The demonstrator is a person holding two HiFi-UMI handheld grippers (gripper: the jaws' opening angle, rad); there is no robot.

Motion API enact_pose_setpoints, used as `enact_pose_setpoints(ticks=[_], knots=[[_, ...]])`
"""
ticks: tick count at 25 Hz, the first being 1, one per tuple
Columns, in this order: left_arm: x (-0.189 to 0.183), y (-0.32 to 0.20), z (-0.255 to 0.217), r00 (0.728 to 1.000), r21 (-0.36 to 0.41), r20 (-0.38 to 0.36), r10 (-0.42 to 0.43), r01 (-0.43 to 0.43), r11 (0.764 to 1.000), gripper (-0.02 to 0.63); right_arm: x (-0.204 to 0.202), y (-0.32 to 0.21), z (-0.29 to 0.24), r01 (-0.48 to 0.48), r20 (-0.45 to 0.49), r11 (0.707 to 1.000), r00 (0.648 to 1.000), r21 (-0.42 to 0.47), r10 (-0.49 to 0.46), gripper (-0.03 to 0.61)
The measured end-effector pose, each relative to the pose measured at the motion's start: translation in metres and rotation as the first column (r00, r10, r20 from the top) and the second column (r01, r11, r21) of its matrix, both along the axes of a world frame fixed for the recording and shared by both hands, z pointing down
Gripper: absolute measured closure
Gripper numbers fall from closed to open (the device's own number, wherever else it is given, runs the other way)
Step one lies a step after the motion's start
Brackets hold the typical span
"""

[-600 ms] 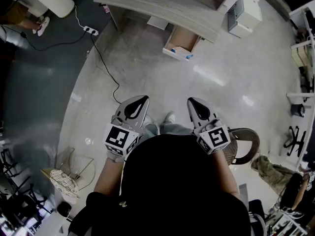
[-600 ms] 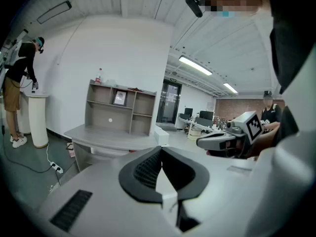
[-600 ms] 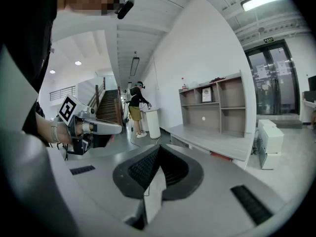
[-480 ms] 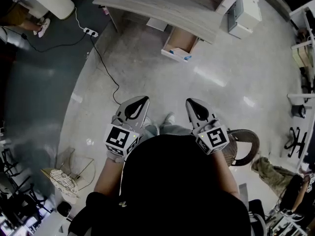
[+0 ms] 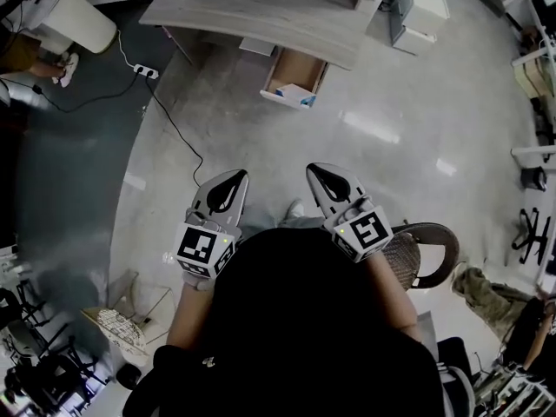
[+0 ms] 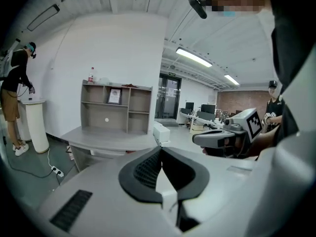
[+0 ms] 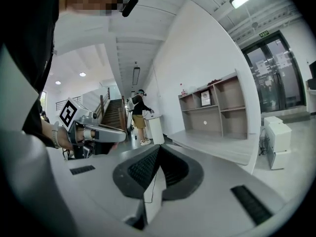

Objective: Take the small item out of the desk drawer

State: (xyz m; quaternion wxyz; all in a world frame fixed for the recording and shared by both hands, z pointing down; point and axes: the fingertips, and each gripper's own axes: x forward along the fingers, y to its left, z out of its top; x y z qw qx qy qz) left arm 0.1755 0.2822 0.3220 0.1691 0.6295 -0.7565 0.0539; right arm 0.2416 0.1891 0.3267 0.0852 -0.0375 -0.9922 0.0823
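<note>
The grey desk (image 5: 252, 11) stands across the floor ahead of me. Its wooden drawer (image 5: 291, 72) is pulled open toward me. A small blue item (image 5: 306, 101) lies at the drawer's front right corner. My left gripper (image 5: 236, 179) and right gripper (image 5: 318, 174) are held side by side at waist height, well short of the desk. Both are shut with nothing between the jaws. In the left gripper view the shut jaws (image 6: 159, 151) point at the desk (image 6: 108, 139). The right gripper view shows its shut jaws (image 7: 157, 150), with the left gripper (image 7: 98, 132) beside them.
A power strip (image 5: 141, 71) and its black cable trail across the floor left of the drawer. A white cabinet (image 5: 417, 7) stands right of the desk and a chair (image 5: 427, 248) by my right arm. A person (image 6: 14, 88) stands at a white pedestal (image 5: 74, 16).
The desk and open drawer have shifted left and slightly up in the head view. Both grippers have drifted a little left and stay shut and empty.
</note>
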Motion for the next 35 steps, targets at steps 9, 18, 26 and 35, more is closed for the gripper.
enact_pose_setpoints(ticks=[9,18,26,35], knots=[[-0.040,-0.040,0.016,0.999,0.005,-0.038,0.034,-0.034,0.999,0.604,-0.041,-0.031,0.018,-0.026,-0.050,0.999,0.998,-0.019,0.025,0.581],[-0.189,-0.070,0.015,0.994,0.031,-0.050,0.098,-0.097,0.995,0.604,-0.181,-0.053,0.023,-0.059,-0.101,0.998,0.993,0.022,0.061,0.581],[-0.307,-0.076,0.025,0.985,0.032,-0.085,0.148,-0.146,0.989,0.604,-0.286,-0.066,0.025,-0.154,-0.125,0.988,0.980,0.032,0.157,0.581],[-0.335,-0.128,0.051,0.957,-0.003,-0.112,0.268,-0.270,0.963,0.604,-0.293,-0.112,0.032,-0.301,-0.188,0.952,0.934,0.048,0.304,0.581]])
